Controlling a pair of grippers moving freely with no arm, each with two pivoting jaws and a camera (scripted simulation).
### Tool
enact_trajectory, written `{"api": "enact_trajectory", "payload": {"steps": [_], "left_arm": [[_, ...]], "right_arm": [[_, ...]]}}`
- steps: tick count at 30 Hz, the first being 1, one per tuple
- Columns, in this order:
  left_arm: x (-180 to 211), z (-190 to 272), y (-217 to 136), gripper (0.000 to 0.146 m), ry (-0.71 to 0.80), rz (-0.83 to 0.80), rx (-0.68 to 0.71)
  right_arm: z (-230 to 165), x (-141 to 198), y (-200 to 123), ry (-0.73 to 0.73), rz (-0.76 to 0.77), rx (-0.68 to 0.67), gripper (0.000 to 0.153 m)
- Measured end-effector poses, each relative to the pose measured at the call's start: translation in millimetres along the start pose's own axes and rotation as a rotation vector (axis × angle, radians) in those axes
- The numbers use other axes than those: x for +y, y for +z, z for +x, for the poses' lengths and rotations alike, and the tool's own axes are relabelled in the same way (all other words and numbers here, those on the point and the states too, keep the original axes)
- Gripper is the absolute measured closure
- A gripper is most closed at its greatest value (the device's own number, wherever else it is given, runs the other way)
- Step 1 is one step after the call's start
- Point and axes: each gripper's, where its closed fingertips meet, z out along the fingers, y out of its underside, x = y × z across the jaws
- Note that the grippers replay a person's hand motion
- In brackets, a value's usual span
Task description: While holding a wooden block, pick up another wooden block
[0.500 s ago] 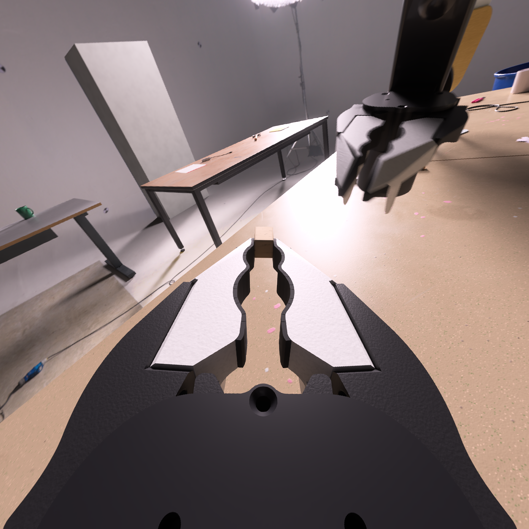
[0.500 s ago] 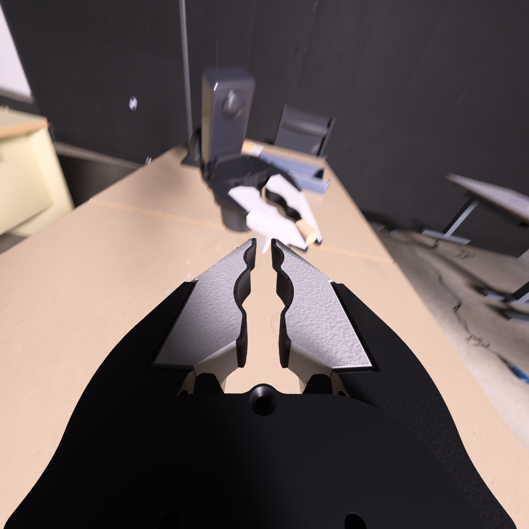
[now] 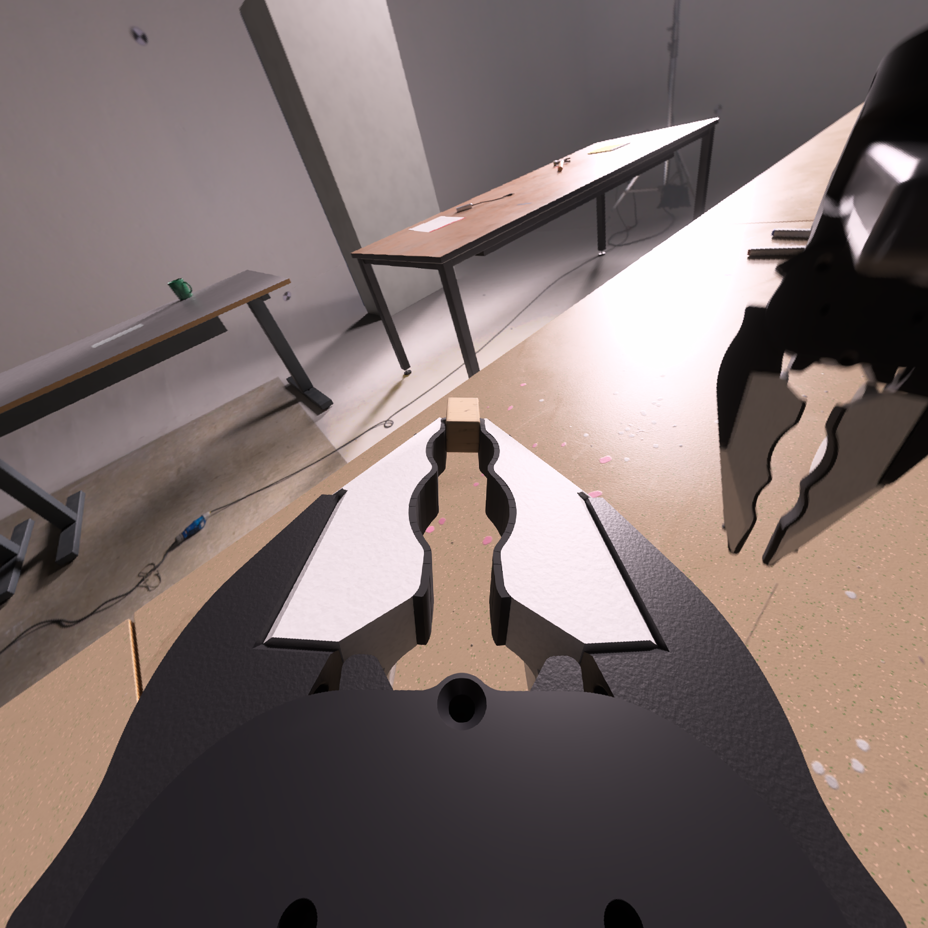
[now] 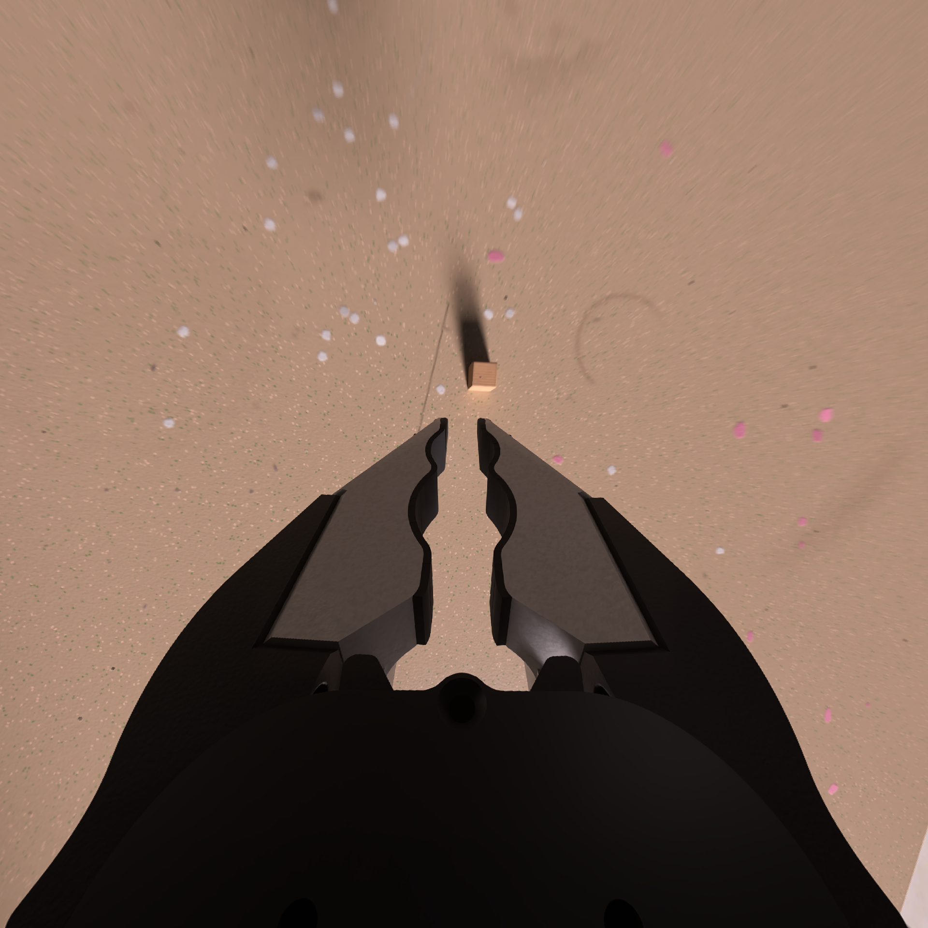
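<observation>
My left gripper [image 3: 463, 436] pinches block 1 [image 3: 462, 431]; my right gripper [image 4: 462, 426], slightly parted and empty, hovers above block 2 [image 4: 482, 375]. Next: widen, descend, straddle it.

A speckled tan table [image 4: 201, 301] carries one small wooden block [image 4: 482, 375].

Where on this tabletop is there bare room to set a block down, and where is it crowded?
Free: the tabletop left of the right gripper, bordered by white flecks, and the stretch right of the loose wooden block toward the ring mark. Crowded: around that block, and where the left gripper holds its wooden block.
</observation>
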Motion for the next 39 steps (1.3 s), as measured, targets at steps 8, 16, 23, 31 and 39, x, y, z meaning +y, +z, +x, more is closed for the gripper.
{"api": "enact_trajectory", "payload": {"steps": [8,16,23,31,39], "left_arm": [[7,-26,-16,0.135,-0.045,0.008,-0.056],[2,-29,-23,0.135,-0.075,0.044,-0.044],[-3,-30,-27,0.135,-0.085,0.067,-0.035],[-5,-30,-28,0.135,-0.097,0.079,-0.026],[-4,-26,-25,0.135,-0.091,0.069,-0.012]], "right_arm": [[6,12,53,0.031,-0.225,-0.049,0.136],[10,11,74,0.023,-0.332,-0.038,0.133],[13,15,79,0.041,-0.352,-0.042,0.134],[11,17,81,0.039,-0.363,-0.052,0.138],[11,17,81,0.053,-0.347,-0.072,0.138]]}}
